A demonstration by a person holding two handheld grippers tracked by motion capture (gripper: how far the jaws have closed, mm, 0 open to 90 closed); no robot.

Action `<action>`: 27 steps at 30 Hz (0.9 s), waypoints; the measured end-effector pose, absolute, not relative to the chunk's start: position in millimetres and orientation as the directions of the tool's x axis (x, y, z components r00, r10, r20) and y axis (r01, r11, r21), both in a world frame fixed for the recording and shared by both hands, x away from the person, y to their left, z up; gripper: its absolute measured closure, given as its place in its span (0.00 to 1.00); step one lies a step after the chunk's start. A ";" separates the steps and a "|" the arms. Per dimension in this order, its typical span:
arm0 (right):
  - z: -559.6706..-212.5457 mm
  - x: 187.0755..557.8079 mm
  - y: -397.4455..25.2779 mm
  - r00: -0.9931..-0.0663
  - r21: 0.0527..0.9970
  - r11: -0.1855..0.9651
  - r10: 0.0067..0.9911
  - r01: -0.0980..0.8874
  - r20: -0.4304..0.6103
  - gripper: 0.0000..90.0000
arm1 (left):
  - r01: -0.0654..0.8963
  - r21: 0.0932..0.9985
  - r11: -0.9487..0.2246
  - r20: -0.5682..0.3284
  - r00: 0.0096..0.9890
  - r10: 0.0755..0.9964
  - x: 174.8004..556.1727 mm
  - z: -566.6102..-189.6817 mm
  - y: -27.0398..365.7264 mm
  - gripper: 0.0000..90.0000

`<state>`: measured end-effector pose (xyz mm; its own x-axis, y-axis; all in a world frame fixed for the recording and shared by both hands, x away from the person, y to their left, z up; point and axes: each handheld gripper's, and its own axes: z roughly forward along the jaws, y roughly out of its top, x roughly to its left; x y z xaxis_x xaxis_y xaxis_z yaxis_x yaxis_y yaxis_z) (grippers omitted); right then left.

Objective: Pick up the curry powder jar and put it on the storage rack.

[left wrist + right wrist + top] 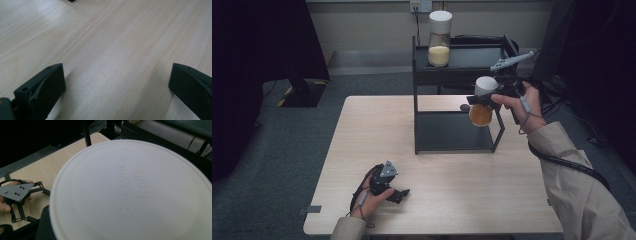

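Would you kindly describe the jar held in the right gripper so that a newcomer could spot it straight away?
Find the black two-tier rack at the far side of the wooden table. At its front right corner the right gripper holds a white-lidded jar in the air. Its contents are orange-amber, whereas the other jar, standing on the rack's top shelf, holds pale yellow grains.

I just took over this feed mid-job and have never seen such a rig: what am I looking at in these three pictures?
A person works at a wooden table with a hand-held two-jaw gripper in each hand. The high view looks down from above. The right gripper holds a white-lidded seasoning jar of orange contents beside a black two-tier shelf; a second jar stands on top. The right gripper view looks along its jaws at that jar's lid. The left gripper rests open on the table; its view shows bare wood between its jaws.
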<state>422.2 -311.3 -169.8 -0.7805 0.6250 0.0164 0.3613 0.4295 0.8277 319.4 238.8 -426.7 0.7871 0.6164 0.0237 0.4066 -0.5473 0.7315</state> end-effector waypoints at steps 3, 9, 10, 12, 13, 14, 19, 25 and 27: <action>-161.2 424.6 -311.6 -0.778 0.829 0.429 0.628 0.360 0.013 0.40 | 0.407 0.731 -0.547 0.024 0.787 0.616 319.4 -426.7 238.8 0.00; -141.6 428.0 -312.2 -0.778 0.829 0.433 0.628 0.354 0.004 0.40 | 0.407 0.731 -0.547 0.023 0.787 0.616 319.5 -426.7 238.9 0.00; -138.8 428.6 -312.7 -0.778 0.830 0.432 0.628 0.352 0.003 0.40 | 0.407 0.732 -0.547 0.023 0.787 0.616 319.5 -426.7 238.9 0.00; -133.1 429.4 -313.2 -0.777 0.833 0.430 0.629 0.349 0.001 0.40 | 0.407 0.732 -0.547 0.023 0.787 0.616 319.5 -426.7 238.9 0.00; -130.1 429.8 -313.3 -0.777 0.833 0.430 0.630 0.348 0.000 0.40 | 0.407 0.732 -0.547 0.023 0.787 0.616 319.5 -426.8 238.9 0.00; -127.0 430.2 -313.1 -0.777 0.833 0.432 0.629 0.345 -0.004 0.40 | 0.407 0.732 -0.547 0.023 0.787 0.616 319.4 -426.8 238.9 0.00; -112.5 432.5 -313.7 -0.777 0.841 0.423 0.630 0.338 -0.004 0.40 | 0.407 0.732 -0.547 0.023 0.787 0.616 319.5 -426.8 238.9 0.00; -93.3 436.9 -310.1 -0.768 0.844 0.421 0.640 0.334 -0.016 0.40 | 0.407 0.732 -0.547 0.023 0.787 0.616 319.5 -426.7 238.8 0.00; -88.1 439.2 -309.0 -0.764 0.845 0.416 0.645 0.335 -0.015 0.40 | 0.407 0.732 -0.547 0.023 0.787 0.616 319.6 -426.7 238.9 0.00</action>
